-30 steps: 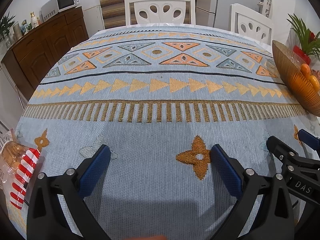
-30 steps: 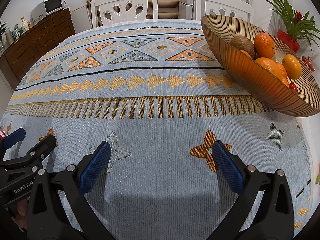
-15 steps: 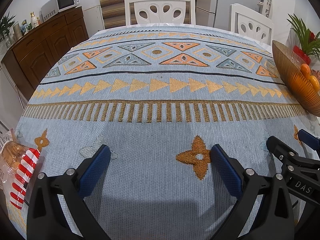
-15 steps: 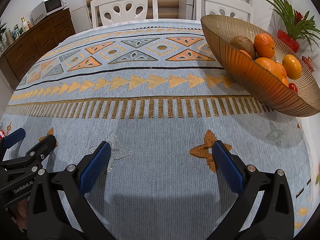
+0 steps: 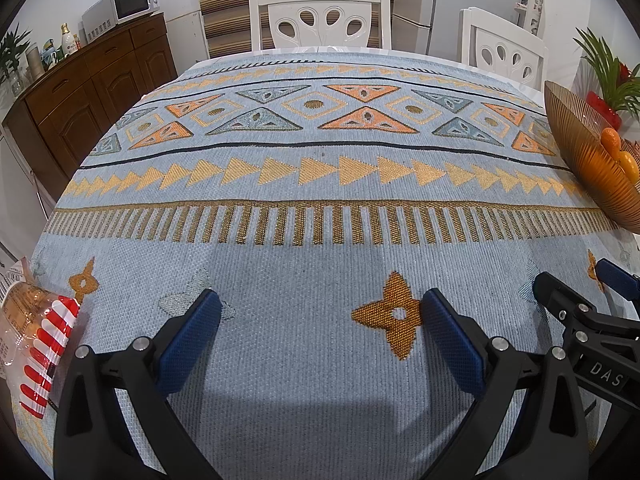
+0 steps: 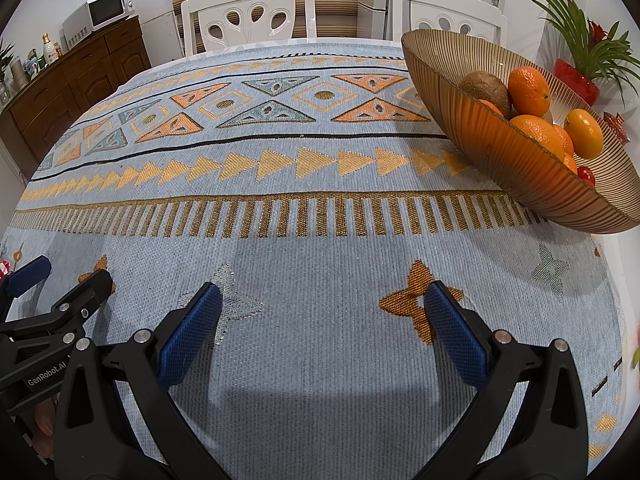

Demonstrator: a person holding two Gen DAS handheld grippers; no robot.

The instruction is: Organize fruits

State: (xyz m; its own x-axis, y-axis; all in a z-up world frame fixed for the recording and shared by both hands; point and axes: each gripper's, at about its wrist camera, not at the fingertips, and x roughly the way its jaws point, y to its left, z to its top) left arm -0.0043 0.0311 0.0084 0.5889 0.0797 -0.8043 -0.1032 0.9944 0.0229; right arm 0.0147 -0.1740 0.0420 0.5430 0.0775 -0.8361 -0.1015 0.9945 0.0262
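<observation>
Nothing has moved since a second ago: both claws sit where they were, and the fruit lies as it did.

Spread beneath both claws is the surface (image 5: 320,360), covered by a pale blue woven cloth (image 6: 320,352) with orange and gold triangles, diamonds and stripes. Ahead and to the right of the right claw (image 6: 322,320) stands a wide ribbed amber bowl (image 6: 500,160), well apart from the fingers. In it lie several oranges (image 6: 529,86), a brown kiwi (image 6: 486,88) toward the far rim, and a small red fruit (image 6: 586,175) at the near edge. From the left wrist view only the bowl's left part (image 5: 584,160) shows, far off to the right.

The left claw (image 5: 320,330) is spread wide, its blue pads (image 5: 188,340) holding nothing and with bare cloth between them. The right claw is likewise wide apart and empty, blue pads (image 6: 188,336) over the cloth. Each claw appears at the edge of the other's view, just beside it.

Left of the left claw, at the surface's edge, lies a clear plastic bag (image 5: 36,340) with red and white stripes; its print is too small to read.

White lettering on the right claw's body reads "DAS" (image 5: 606,378); the left claw's body reads "GenRobot.AI" (image 6: 46,374).
</observation>
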